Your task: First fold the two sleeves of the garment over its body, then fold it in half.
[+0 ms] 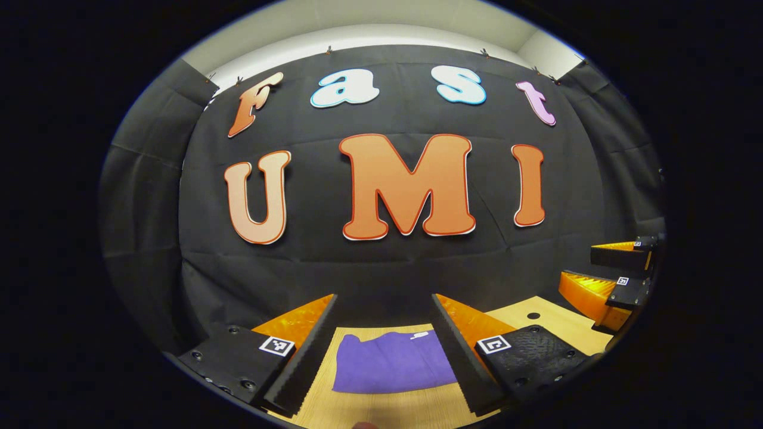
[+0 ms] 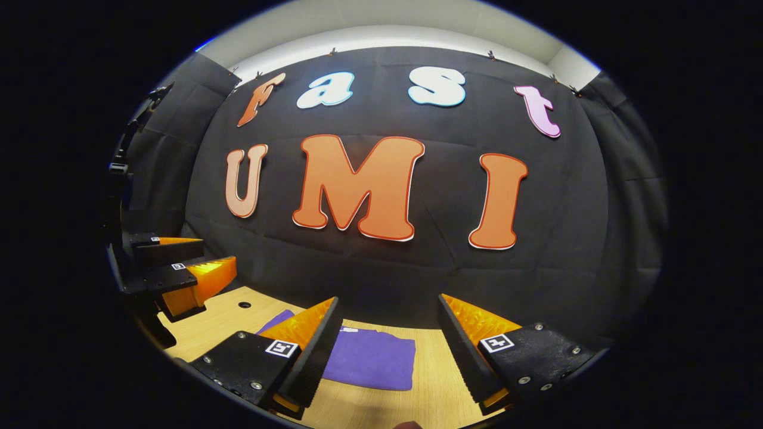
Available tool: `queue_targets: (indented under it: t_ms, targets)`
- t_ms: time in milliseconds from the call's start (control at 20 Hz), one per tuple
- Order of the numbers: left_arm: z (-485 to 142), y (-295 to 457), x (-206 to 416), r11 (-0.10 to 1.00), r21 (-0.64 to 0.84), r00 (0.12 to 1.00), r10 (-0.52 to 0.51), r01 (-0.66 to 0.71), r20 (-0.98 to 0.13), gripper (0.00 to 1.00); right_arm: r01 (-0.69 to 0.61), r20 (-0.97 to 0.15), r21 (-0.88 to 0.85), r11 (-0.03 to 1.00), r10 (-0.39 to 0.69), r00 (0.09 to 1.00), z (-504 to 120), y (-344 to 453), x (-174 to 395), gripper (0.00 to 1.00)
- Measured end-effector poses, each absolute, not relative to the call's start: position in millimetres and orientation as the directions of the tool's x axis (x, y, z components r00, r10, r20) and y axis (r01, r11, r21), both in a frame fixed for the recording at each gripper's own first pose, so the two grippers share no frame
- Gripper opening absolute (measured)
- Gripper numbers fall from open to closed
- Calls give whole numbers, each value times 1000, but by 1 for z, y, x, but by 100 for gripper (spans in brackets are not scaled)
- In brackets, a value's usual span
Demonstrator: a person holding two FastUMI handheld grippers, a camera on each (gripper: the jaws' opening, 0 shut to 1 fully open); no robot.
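Garment [image 1: 390,362], a compact rectangle at the surface's [image 1: 381,411] far edge, lies ahead of both tools, left [image 1: 384,351] and right [image 2: 390,357], released, holding nothing.

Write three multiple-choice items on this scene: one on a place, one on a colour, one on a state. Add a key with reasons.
1. Where does the garment lie?
A. on the wooden table
B. on the floor
C. over a chair

2. What colour is the garment?
A. green
B. purple
C. white

3. How do the left hand-held gripper and the right hand-held gripper stand?
A. both shut on the garment
B. one shut on it
C. both open, holding nothing

Key: A, it lies flat on the table; B, purple in both views; C, each one's fingers stand apart, above the cloth.
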State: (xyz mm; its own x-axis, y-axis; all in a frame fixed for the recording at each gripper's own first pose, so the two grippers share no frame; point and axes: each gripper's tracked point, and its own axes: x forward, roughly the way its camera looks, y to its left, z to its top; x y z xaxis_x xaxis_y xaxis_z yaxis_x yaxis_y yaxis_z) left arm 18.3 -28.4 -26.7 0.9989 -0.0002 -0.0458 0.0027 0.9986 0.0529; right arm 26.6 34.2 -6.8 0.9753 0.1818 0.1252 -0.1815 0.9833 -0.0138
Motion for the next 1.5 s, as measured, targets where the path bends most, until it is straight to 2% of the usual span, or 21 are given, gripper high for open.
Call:
queue_targets:
  t_ms: [150, 300, 400, 500, 750, 800, 850, 900, 950, 1050, 1200, 1250, 1300, 1350, 1500]
  targets:
    - [-19, -38, 18, 1000, 20, 1000, -9, 9, -27, 95, -191, 146, -14, 982, 191, 971, 0, 28, 24, 95]
    - [-12, -37, 15, 999, 41, 1000, 24, -23, -13, 95, -197, 167, -23, 980, 198, 966, 4, 24, 16, 95]
    - [-11, -38, 10, 999, 38, 999, 28, -28, -15, 100, -192, 156, -13, 981, 191, 969, 1, 20, 10, 95]
    - [-13, -38, 2, 999, 37, 999, 18, -17, -31, 96, -186, 141, -4, 983, 184, 973, -2, 21, 3, 95]
    - [-4, -28, -27, 997, 78, 1000, -8, 10, -26, 96, -132, 109, 10, 991, 130, 985, -8, 15, -21, 95]
    - [-1, -26, -32, 996, 86, 1000, -15, 16, -18, 99, -127, 121, 6, 992, 125, 985, -6, 14, -26, 95]
    - [-3, -26, -37, 996, 91, 1000, -19, 21, -17, 96, -124, 117, 2, 992, 123, 985, -5, 14, -31, 95]
    - [-5, -26, -45, 995, 93, 999, -22, 24, -25, 99, -123, 103, 0, 992, 122, 987, -8, 13, -36, 95]
    - [-9, -26, -53, 996, 88, 999, -27, 29, -25, 96, -122, 97, -2, 993, 122, 988, -10, 13, -42, 95]
    - [-10, -30, -66, 996, 79, 999, -49, 51, -20, 100, -117, 111, 4, 993, 116, 987, -5, 11, -53, 95]
    - [-17, -33, -82, 995, 81, 998, -57, 60, -35, 96, -103, 109, -1, 995, 103, 989, -6, 6, -66, 95]
    - [-15, -33, -84, 995, 80, 998, -58, 61, -31, 100, -107, 107, -1, 994, 107, 989, -6, 5, -69, 95]
    - [-14, -34, -87, 995, 81, 998, -61, 63, -32, 100, -104, 106, 1, 995, 103, 989, -5, 4, -71, 95]
    - [-12, -35, -90, 995, 81, 998, -61, 63, -26, 96, -101, 108, 3, 995, 100, 989, -3, 1, -74, 95]
    - [-5, -35, -94, 994, 80, 998, -68, 69, -17, 96, -96, 115, 11, 995, 94, 989, 1, -1, -79, 95]
